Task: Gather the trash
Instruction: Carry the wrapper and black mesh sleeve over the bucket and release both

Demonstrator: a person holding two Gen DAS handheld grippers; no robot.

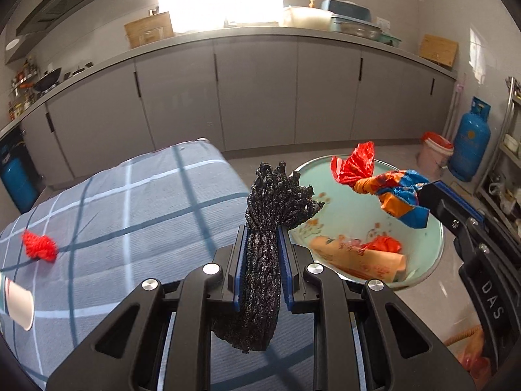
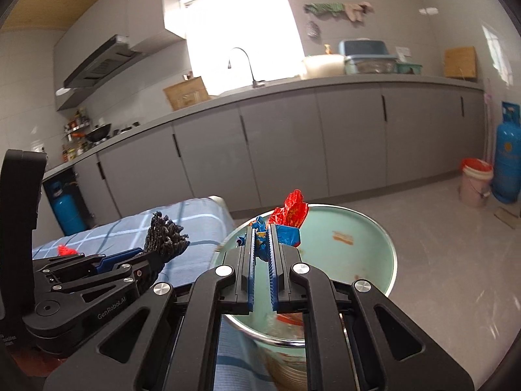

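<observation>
Both tongs clamped: left tongs (image 1: 263,254) black mesh (image 1: 276,195), right tongs (image 2: 263,244) wrapper (image 2: 288,216) (over basin (image 2: 374,228)).

bright window (image 2: 241,36) above grey cabinets (image 2: 293,143), pale tiled floor (image 2: 439,244).

2 gas cylinders (image 2: 508,159), 2 cutting boards (image 2: 187,93), 1 basin (image 2: 384,244) (mint green).

Black angular left gripper (image 1: 262,260) and right gripper (image 2: 263,260), blue ribbed pads, silver round screws, white "GenRobot.AI" lettering
</observation>
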